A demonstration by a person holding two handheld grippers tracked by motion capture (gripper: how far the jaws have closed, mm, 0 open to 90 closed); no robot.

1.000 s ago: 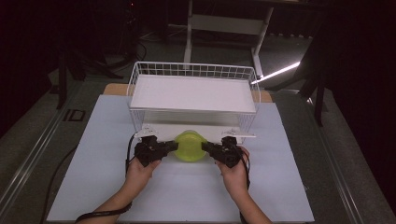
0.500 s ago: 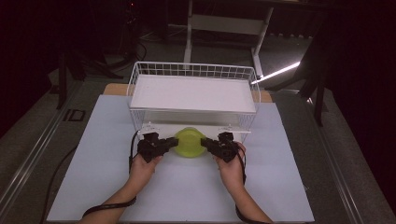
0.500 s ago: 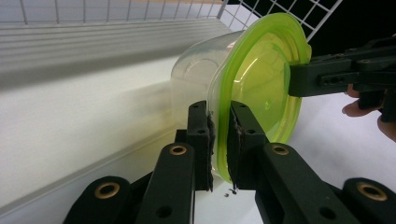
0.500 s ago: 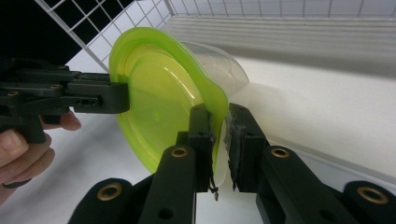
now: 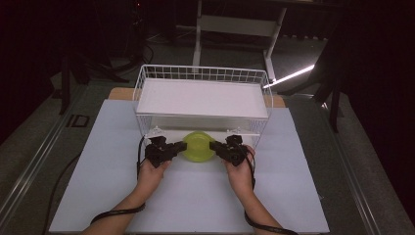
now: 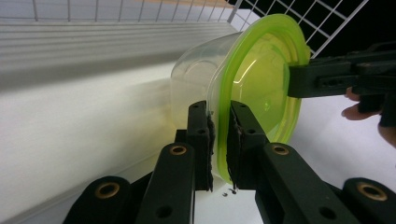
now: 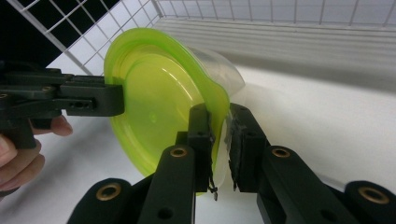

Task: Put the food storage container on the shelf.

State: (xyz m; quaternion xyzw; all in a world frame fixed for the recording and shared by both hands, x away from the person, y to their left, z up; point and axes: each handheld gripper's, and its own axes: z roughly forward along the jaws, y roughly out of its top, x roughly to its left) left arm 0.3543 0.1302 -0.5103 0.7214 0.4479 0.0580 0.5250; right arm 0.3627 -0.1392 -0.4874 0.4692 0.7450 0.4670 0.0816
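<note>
At the centre of the high view, the left gripper (image 5: pixel 177 147) and right gripper (image 5: pixel 216 146) each clamp opposite rim edges of the green-lidded container (image 5: pixel 197 146), just below the wire basket (image 5: pixel 203 73).

A white wire basket (image 5: pixel 203 105) stands on the table directly ahead of the tools, its near wall just beyond their tips. A flat white board (image 5: pixel 201 97) lies across its top, with a second white shelf (image 6: pixel 84 42) lower inside, close above and behind the tools. A pale sheet (image 5: pixel 195 196) covers the table (image 5: pixel 279 100) beneath and behind them, a strip of bare wood showing at the far corners. Farther off, past the basket, a white frame stand (image 5: pixel 235 24) rises in the dark room.
</note>
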